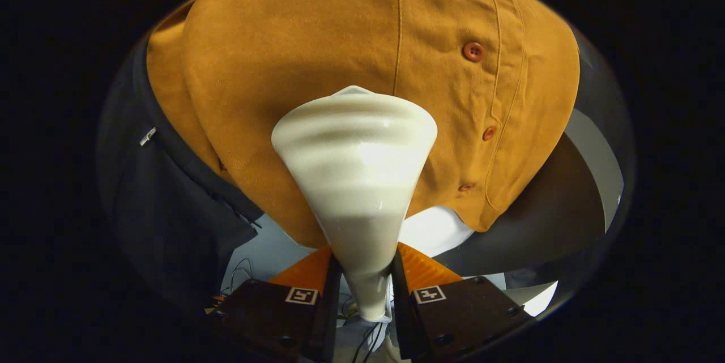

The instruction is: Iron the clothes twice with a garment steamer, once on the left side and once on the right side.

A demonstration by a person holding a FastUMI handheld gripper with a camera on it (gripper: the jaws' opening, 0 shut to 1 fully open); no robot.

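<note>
While both fingers of the gripper (pixel 365 275) press in from either side, the narrow neck of the garment steamer (pixel 355 182) sits pinched between them, so the jaws are closed on that neck and not on anything else. From the grip, the cream, glossy body of the steamer widens forward into a broad flared head with soft ridges across it, and a bright highlight runs down its middle. That head reaches out well beyond the fingertips and meets the cloth ahead; whether it actually presses on the fabric or stands just off it cannot be told.

Directly beyond the steamer head hangs the mustard shirt (pixel 317 40), its front spreading wide to both sides of the fingers. A stitched seam runs down it just above the steamer's top edge. To the right of the head lies the button placket, with a row of reddish-brown buttons (pixel 473 51) following its edge down to the hem. Left of the shirt, beside the left finger, hangs a dark garment (pixel 164 204) with a small metal zip pull. Below the fingers, thin cables (pixel 362 346) trail over a pale surface.
</note>
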